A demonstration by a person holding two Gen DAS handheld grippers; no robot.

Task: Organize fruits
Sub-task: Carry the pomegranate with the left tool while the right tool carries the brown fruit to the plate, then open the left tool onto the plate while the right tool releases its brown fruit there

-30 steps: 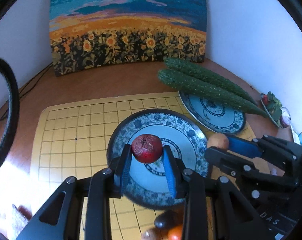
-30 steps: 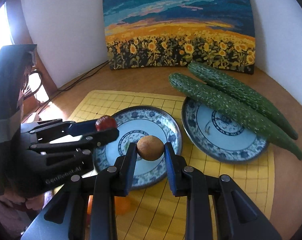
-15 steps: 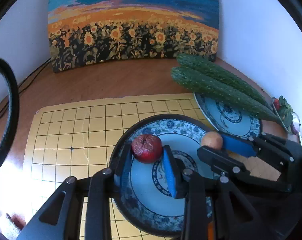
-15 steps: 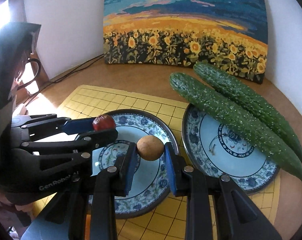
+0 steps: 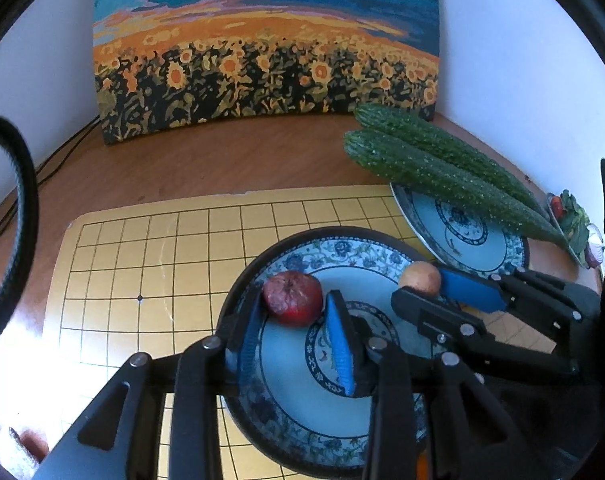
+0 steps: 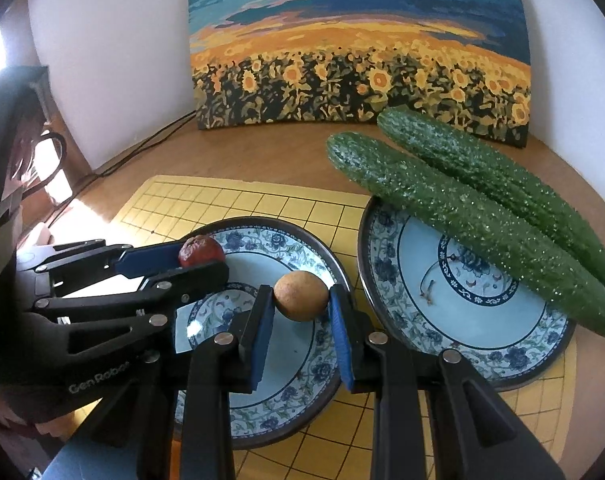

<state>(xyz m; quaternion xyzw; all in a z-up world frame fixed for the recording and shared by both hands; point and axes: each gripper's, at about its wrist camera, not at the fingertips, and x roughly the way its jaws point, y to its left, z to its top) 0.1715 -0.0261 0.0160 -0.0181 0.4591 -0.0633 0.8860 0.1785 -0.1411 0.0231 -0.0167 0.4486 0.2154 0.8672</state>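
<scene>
Both tools are matte black plastic with angular, skeletal frames. The left gripper (image 5: 292, 316) has two long linkage arms with triangular cut-outs, silver round screw heads at each pivot, and flat bright-blue pads (image 5: 339, 344) lining the inner faces of its fingers. Seen from the right wrist camera, its side carries pale lettering — "GenRobot" as far as it can be read — and a row of small silver screws (image 6: 155, 321). The right gripper (image 6: 301, 312) is built the same: black arms, silver pivot screws, blue ribbed pads (image 6: 262, 336). A thick black cable (image 5: 20, 184) loops beside the left tool.
</scene>
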